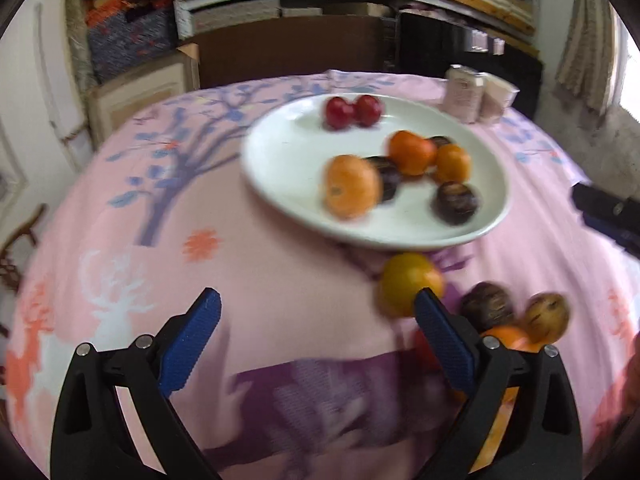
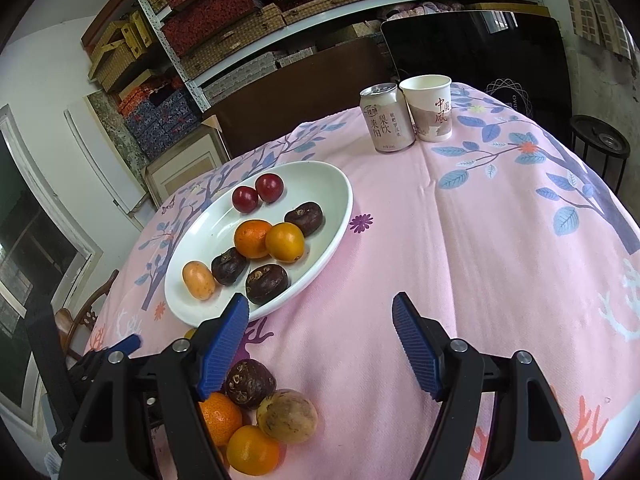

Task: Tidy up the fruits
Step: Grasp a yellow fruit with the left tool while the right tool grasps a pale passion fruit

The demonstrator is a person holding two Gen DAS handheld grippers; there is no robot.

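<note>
A white oval plate (image 2: 332, 184) on the pink tablecloth holds two red plums (image 2: 256, 192), oranges (image 2: 253, 238), dark passion fruits (image 2: 267, 283) and a small yellow-orange fruit (image 2: 199, 280). The plate also shows in the left wrist view (image 1: 280, 160). Loose fruit lies on the cloth in front of the plate: an orange (image 1: 410, 284), a dark passion fruit (image 2: 250, 383), a brownish fruit (image 2: 287, 415) and more oranges (image 2: 253, 450). My left gripper (image 1: 318, 318) is open and empty, its right finger by the loose orange. My right gripper (image 2: 320, 320) is open and empty above the cloth.
A drink can (image 2: 386, 118) and a paper cup (image 2: 428, 108) stand at the table's far side. Shelves of boxes (image 2: 240, 20) line the wall behind. A dark chair back (image 2: 296, 92) is beyond the table, a wooden chair (image 2: 84, 312) at the left.
</note>
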